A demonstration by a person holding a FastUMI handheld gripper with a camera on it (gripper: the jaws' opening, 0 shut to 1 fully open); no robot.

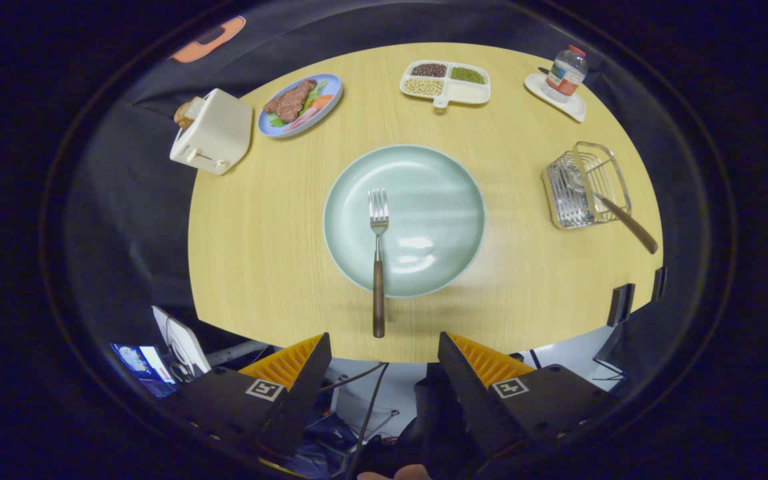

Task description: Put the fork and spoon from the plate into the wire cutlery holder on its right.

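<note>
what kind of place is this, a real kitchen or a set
Likely a staged dining setup in a recording booth, not a real kitchen. A round wooden table holds a toaster and a plate of steak, black cloth hangs behind it, and cables trail on the floor below the open gripper.

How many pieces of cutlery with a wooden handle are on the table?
2. The fork lies on the green plate, beyond the open gripper. Another piece, its head hard to make out, sits in the wire cutlery holder on the right.
</note>
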